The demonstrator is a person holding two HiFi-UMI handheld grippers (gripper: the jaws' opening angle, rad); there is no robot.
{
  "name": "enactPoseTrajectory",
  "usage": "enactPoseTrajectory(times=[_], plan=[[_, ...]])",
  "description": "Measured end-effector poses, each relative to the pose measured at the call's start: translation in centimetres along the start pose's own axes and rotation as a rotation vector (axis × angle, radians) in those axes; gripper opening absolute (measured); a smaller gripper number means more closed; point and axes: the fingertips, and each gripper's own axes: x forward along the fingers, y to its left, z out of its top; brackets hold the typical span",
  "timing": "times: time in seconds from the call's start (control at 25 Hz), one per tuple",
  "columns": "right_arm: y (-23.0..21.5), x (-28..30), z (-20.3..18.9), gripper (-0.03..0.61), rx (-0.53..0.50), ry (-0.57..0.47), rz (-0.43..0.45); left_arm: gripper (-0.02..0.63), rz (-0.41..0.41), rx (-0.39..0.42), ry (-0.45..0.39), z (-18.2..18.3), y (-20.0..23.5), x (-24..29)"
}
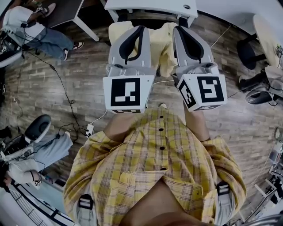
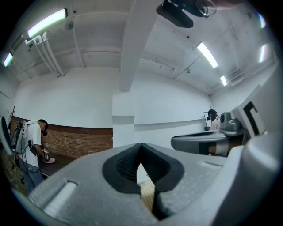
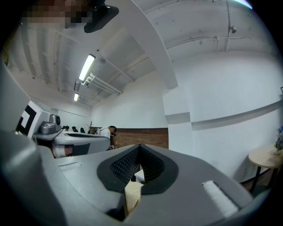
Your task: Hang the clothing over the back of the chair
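A pale yellow checked garment (image 1: pixel 162 49) hangs between my two grippers, held level in front of the person's chest. My left gripper (image 1: pixel 138 29) is shut on its left part; in the left gripper view a strip of the cloth (image 2: pixel 148 197) shows pinched below the closed pads (image 2: pixel 128 165). My right gripper (image 1: pixel 182 29) is shut on the garment's right part, and the right gripper view shows cloth (image 3: pixel 131 194) caught between its pads (image 3: pixel 152 165). Most of the garment is hidden behind the gripper bodies. No chair back shows near the grippers.
A white desk (image 1: pixel 150 6) stands just beyond the garment. A dark table (image 1: pixel 66 11) and a seated person (image 1: pixel 31 31) are at the far left. Cables and a power strip (image 1: pixel 89 129) lie on the wood floor. Office chairs (image 1: pixel 258 48) stand at the right.
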Motion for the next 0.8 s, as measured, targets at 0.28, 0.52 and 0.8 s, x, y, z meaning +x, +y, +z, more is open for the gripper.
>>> enactPoseTrajectory(times=[0.28, 0.52, 0.8], plan=[[-0.3, -0.4, 0.0, 0.006, -0.002, -0.005, -0.020, 0.002, -0.005, 0.008, -0.007, 0.1, -0.3, 0.0], [-0.3, -0.6, 0.0, 0.006, -0.002, 0.003, -0.022, 0.002, -0.006, 0.002, -0.006, 0.2, -0.5, -0.1], [-0.2, -1.1, -0.4, 0.006, -0.001, 0.007, -0.023, 0.002, 0.000, -0.004, -0.004, -0.1, -0.9, -0.6]])
